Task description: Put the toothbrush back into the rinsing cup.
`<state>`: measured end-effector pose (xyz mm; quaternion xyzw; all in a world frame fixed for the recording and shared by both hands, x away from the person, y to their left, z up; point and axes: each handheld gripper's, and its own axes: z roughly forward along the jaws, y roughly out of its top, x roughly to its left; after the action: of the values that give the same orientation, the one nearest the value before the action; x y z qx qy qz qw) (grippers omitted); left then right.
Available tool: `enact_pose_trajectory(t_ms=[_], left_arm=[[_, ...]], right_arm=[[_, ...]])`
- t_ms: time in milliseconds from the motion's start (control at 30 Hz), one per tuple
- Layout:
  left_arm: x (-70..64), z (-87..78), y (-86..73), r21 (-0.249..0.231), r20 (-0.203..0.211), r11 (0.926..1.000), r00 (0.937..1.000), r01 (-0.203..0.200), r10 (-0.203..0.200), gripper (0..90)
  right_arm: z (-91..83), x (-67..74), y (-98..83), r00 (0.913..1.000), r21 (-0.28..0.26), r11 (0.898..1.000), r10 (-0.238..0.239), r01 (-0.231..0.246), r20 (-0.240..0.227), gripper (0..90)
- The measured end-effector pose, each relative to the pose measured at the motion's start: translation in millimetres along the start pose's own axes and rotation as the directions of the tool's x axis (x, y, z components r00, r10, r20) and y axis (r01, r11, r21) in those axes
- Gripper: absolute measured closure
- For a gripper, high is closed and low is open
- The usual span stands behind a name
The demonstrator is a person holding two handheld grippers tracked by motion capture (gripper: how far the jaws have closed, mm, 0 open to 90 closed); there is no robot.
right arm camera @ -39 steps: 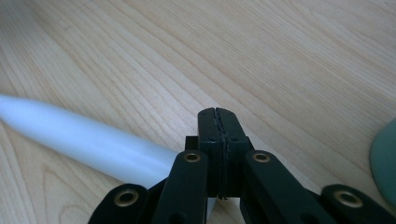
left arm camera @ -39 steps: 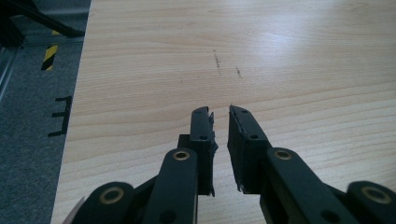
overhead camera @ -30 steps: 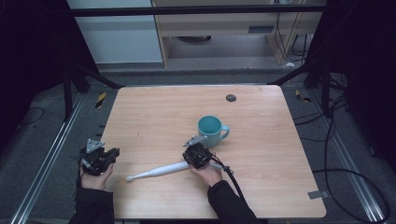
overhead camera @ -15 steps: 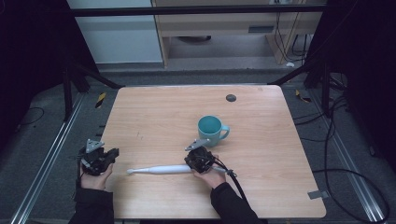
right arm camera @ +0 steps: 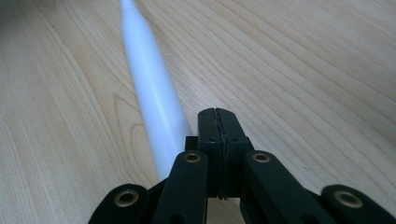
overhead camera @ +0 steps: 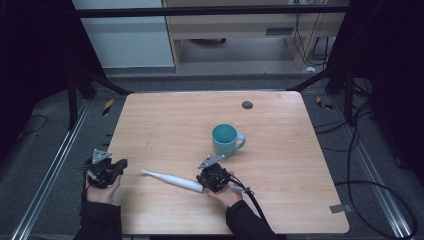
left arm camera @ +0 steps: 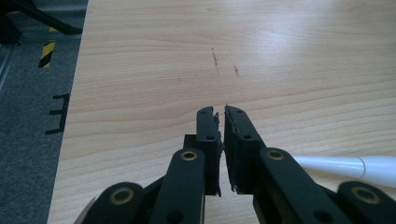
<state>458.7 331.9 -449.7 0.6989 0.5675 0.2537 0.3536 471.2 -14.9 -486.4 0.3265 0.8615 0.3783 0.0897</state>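
white stick point(overhead camera: 172, 179) flat by teal mug point(overhead camera: 225, 139) | R tool point(right arm camera: 217, 114) closed, empty | L tool point(left arm camera: 218, 114) nrly closed

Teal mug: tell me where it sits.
In the high view the teal mug stands upright right of the table's centre, just beyond the right hand-held gripper.

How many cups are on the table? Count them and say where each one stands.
1. A teal cup stands upright a little right of the table's middle, handle to the right, just beyond the right gripper and apart from it.
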Motion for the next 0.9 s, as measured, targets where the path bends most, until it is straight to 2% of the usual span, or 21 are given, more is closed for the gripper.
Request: enact_pose_trajectory(t_ms=[367,900], left_arm=[[-0.9,0.0,-0.3,0.005,0.004,1.0,1.0,-0.001,0.001,84.4],[-2.3,0.2,-1.1,0.009,0.012,1.0,0.9999,-0.001,0.001,84.6]], right_arm=[[-2.8,9.9,-3.3,0.9992,-0.019,1.0,-0.008,0.007,-0.04,89.8],[-0.3,26.9,-6.1,0.9948,-0.02,1.0,-0.025,0.023,-0.099,89.8]])
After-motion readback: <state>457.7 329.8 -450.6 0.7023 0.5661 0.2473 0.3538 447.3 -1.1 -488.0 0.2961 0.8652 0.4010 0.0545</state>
